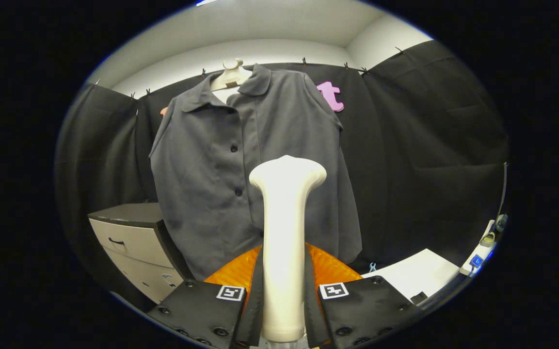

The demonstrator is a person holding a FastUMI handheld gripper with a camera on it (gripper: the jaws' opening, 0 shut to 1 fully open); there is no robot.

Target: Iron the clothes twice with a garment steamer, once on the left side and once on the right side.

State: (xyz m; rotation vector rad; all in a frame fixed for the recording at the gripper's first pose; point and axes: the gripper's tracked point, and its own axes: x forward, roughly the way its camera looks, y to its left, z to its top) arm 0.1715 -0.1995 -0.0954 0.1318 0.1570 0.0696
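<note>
fingers (240, 300) clamping steamer (285, 232) — its base hidden, shirt (201, 169) beyond

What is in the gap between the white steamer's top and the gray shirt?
In the gripper view, nothing: the steamer, clamped between the gripper's fingers, points its head at the hanging shirt, with no object in between. Whether they touch is unclear.

You see a cream-white garment steamer (284, 232) between black fingers (201, 310) bearing black-and-white square markers. Beyond it your dark grey shirt (201, 165) with black buttons hangs on a white hanger (231, 75); beside it, a pale cabinet (131, 242) with a dark top.
</note>
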